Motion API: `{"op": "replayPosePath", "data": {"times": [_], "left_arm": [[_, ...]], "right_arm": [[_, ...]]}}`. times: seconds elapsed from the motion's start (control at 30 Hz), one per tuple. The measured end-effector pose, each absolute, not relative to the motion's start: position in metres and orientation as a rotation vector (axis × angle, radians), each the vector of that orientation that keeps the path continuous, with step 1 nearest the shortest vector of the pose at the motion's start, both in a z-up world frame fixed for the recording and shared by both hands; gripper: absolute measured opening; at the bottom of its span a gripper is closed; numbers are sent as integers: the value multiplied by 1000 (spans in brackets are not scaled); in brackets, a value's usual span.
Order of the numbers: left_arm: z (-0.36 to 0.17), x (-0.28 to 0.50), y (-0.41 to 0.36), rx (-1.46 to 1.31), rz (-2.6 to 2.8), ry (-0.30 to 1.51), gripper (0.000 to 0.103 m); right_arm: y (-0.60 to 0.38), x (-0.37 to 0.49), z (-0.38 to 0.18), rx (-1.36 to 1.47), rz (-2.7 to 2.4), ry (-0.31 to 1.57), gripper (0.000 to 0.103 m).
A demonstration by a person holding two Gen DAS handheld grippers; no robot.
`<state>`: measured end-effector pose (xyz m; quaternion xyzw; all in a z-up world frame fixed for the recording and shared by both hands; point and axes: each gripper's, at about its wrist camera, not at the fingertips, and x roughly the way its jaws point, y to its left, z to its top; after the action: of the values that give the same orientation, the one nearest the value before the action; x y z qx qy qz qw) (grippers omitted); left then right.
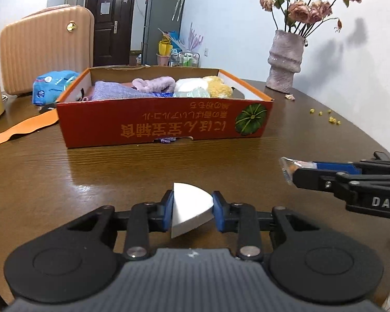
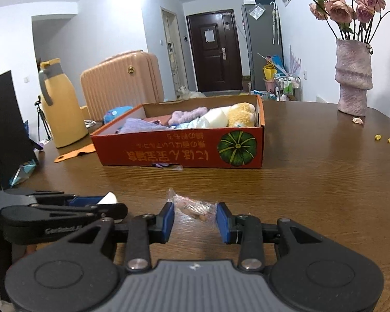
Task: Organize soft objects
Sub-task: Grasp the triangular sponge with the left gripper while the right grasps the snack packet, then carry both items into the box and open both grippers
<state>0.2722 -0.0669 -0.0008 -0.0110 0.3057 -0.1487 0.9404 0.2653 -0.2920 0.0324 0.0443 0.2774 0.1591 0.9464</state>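
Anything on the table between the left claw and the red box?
Nothing: bare brown table runs from the left claw, which grips a white wedge, to the red box. The left wrist view shows it.

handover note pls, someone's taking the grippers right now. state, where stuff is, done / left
Left gripper: shut on a white sponge wedge, above the table.
Right gripper: shut on a small clear snack packet, also above the table.
Orange cardboard box sits ahead of both grippers, already holding a purple knit cloth, a lilac fluffy piece, a white sponge and a yellow plush.
Left: carry both held items to the box and release them inside.
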Motion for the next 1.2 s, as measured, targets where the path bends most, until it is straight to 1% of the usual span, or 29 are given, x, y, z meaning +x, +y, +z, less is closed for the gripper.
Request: {"op": "replayPosePath", "data": {"times": [0.13, 0.23, 0.3, 0.37, 0.47, 0.57, 0.67, 0.73, 0.77, 0.8, 0.87, 0.9, 0.93, 0.97, 1.03, 1.07, 1.1, 1.2], "left_arm": [[21, 270, -55, -41, -304, 578, 31], [59, 296, -35, -78, -296, 504, 32], [81, 326, -23, -84, -289, 475, 33], [93, 369, -11, -103, -290, 514, 33], [96, 442, 0, -95, -228, 611, 33], [89, 495, -1, -42, -188, 674, 34], [76, 524, 3, -35, -164, 721, 36], [65, 533, 7, -30, -175, 741, 45], [61, 535, 10, -39, -177, 743, 58], [57, 535, 14, -46, -176, 742, 68], [53, 535, 21, -51, -191, 726, 76], [53, 535, 24, -61, -190, 716, 76], [53, 535, 29, -78, -210, 713, 76], [54, 535, 33, -95, -223, 713, 76], [57, 534, 38, -124, -236, 708, 76], [59, 532, 40, -127, -233, 699, 78], [61, 531, 40, -119, -216, 688, 82], [66, 528, 41, -107, -199, 668, 83]], "right_arm": [[-291, 257, 36, 106, 346, 555, 35], [-288, 261, 50, 93, 366, 524, 35], [-286, 272, 66, 86, 393, 489, 35], [-282, 290, 83, 74, 415, 455, 35], [-272, 336, 106, 49, 442, 430, 35], [-259, 397, 118, 50, 460, 461, 35], [-244, 460, 116, 65, 465, 526, 35], [-233, 497, 108, 72, 460, 579, 35], [-226, 515, 101, 79, 446, 604, 35], [-221, 526, 96, 75, 436, 618, 35], [-207, 548, 86, 61, 435, 645, 36], [-199, 557, 82, 53, 443, 655, 40], [-193, 562, 79, 48, 444, 660, 46], [-188, 567, 76, 43, 443, 663, 48], [-184, 573, 71, 66, 465, 667, 48], [-184, 574, 70, 85, 471, 670, 48], [-184, 574, 70, 96, 466, 669, 48], [-188, 572, 72, 80, 441, 664, 49]]}}
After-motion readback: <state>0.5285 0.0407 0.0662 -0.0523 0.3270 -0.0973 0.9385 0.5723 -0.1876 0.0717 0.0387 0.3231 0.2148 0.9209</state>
